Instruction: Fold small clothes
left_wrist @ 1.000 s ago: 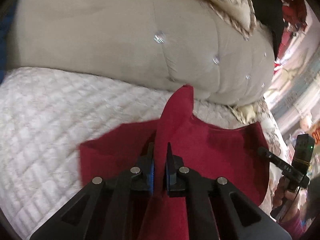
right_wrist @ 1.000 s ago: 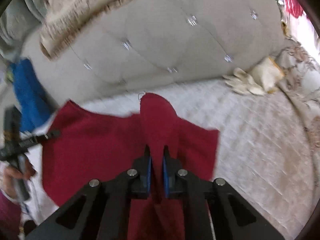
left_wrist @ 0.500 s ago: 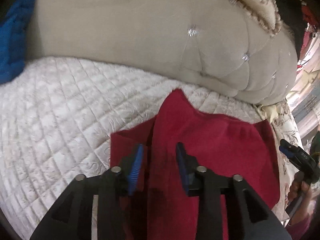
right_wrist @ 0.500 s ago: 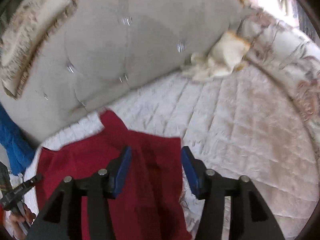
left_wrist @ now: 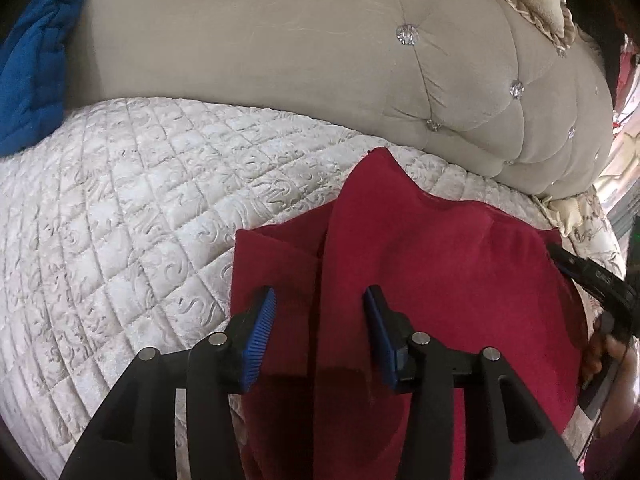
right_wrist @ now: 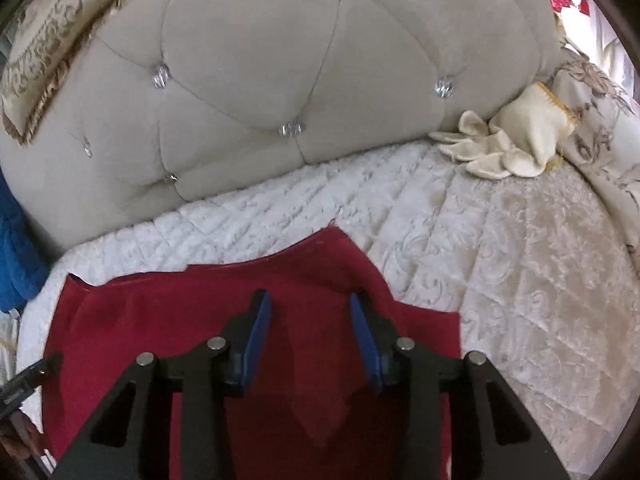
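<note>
**Red garment flat on bed, both grippers released**

Red garment (left_wrist: 440, 280) lies on the white quilted bed cover (left_wrist: 120, 220), near the tufted headboard (right_wrist: 320, 100). Left hand-held gripper (left_wrist: 320, 320) and right hand-held gripper (right_wrist: 308, 320): jaws wide, over the cloth, gripping nothing.

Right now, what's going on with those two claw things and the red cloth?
Left gripper open, right gripper open, both above the cloth. Dark red fabric garment lies released on white quilted bedcover. Nothing blocking.

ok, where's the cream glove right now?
Right wrist view, upper right: the cream glove lies on the quilted white cover against the tufted headboard, beyond the red garment.
</note>
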Tool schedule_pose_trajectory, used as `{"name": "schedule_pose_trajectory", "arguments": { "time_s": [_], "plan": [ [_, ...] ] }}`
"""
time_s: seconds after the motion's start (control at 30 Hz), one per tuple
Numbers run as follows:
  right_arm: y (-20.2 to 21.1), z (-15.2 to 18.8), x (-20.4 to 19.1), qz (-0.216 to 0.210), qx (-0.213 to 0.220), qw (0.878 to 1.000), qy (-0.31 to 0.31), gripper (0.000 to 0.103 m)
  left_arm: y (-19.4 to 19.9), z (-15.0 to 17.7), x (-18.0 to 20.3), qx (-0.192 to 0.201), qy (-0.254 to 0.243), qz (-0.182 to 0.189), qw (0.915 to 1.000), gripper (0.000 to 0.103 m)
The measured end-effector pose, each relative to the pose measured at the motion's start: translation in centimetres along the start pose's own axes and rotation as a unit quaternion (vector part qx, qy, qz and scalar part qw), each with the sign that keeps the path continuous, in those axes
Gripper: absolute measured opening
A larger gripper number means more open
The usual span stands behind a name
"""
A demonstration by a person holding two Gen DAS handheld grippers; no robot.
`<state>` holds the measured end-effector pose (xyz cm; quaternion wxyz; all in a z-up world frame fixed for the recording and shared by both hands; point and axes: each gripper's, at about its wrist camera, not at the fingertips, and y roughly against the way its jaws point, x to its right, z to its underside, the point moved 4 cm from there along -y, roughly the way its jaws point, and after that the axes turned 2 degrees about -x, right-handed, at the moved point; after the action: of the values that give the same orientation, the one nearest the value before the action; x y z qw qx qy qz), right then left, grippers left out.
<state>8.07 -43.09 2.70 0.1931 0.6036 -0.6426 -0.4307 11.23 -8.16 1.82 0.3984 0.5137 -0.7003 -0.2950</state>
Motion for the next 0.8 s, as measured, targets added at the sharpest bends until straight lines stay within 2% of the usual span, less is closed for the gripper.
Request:
{"name": "schedule_pose_trajectory", "arguments": {
  "time_s": [0.13,0.27,0.4,0.53,0.67,0.8],
  "plan": [
    [4.9,2.8,-1.0,-0.031,-0.017,0.999,0.037,0.05,1.8,0.6,0.2,0.012,-0.01,-0.007,0.9999,0.024],
    [8.9,7.0,-1.1,-0.022,-0.022,0.995,0.094,0.055,3.1,1.9,1.0,0.018,-0.029,-0.02,0.9992,0.024],
    [7.4,10.4,0.1,-0.003,-0.058,0.993,0.103,0.054,4.8,3.2,1.4,0.026,-0.032,-0.025,0.9988,0.024],
    [8.0,10.2,-0.9,0.02,-0.045,0.992,0.115,0.054,6.5,4.5,1.6,0.03,-0.047,-0.041,0.9976,0.024],
    [10.9,9.5,-4.0,-0.018,-0.012,0.993,0.118,0.056,8.1,5.7,1.1,0.04,-0.048,-0.047,0.9969,0.024],
    [10.6,9.0,-8.4,-0.045,-0.008,0.989,0.141,0.059,9.2,7.3,0.7,0.042,-0.051,-0.052,0.9965,0.024]
  ]
}}
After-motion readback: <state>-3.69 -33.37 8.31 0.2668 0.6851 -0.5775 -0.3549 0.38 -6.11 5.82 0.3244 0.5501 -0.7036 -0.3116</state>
